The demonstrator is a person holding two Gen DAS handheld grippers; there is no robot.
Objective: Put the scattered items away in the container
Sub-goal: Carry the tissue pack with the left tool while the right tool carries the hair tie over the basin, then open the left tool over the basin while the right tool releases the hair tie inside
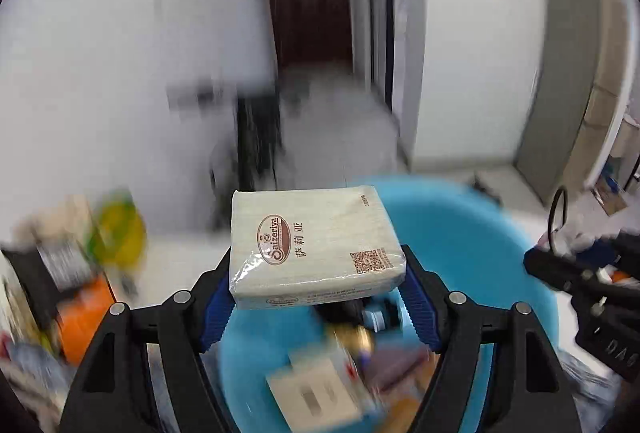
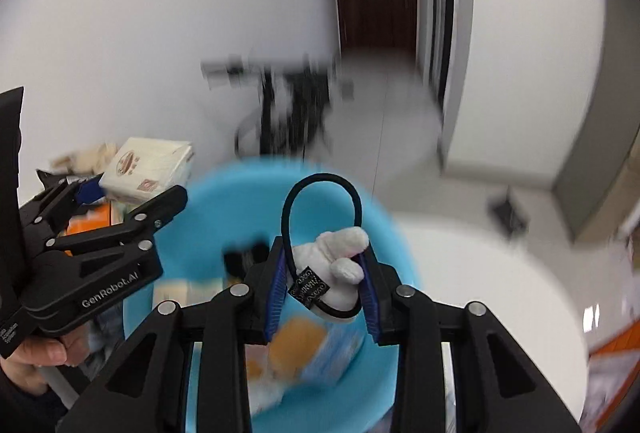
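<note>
Your left gripper (image 1: 318, 297) clamps one tissue pack (image 1: 316, 245) between its jaws, your right gripper (image 2: 326, 297) pinches one plush hair tie (image 2: 332, 269), both above the one basin (image 1: 460, 233).

A dark brown door (image 1: 310, 7) stands at the far end of a hallway with a pale floor (image 1: 332, 121). A black stand (image 1: 256, 145) is next to the white wall (image 1: 120, 33), but it looks blurry. A tall grey panel (image 1: 560, 73) leans by the wall on the right.
</note>
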